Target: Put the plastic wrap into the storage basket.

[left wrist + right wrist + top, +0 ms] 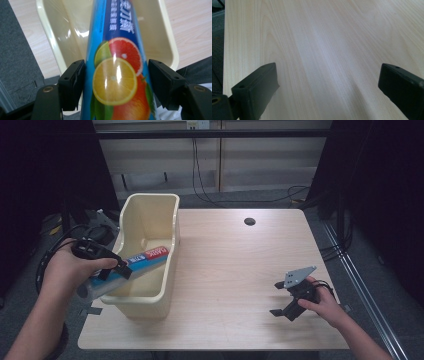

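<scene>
The long blue box printed with citrus slices (116,75) sits slanted across the near-left rim of the cream plastic bin (150,215). Its far end, with a red-and-white label, is already inside the bin, low toward the bin floor; its near end sticks out over the rim toward me. My judgement: the placing is partly done. The box is in over the rim but not yet let go, so what is left is to lower or slide it fully in, release it, and draw back.

My left claw (114,268) pinches the box near its outer end, one jaw on each long side. In the left gripper view both black jaws sit against the box's sides with the bin's hollow straight ahead beyond them. The box runs away from the claw, along the line of the jaws, into the bin.

My right claw (281,298) rests low over the pale wooden table (240,270) at the near right, well apart from the bin. Its jaws are spread wide with nothing between them but bare wood grain.

A small dark round hole (249,221) lies toward the table's far edge.
</scene>
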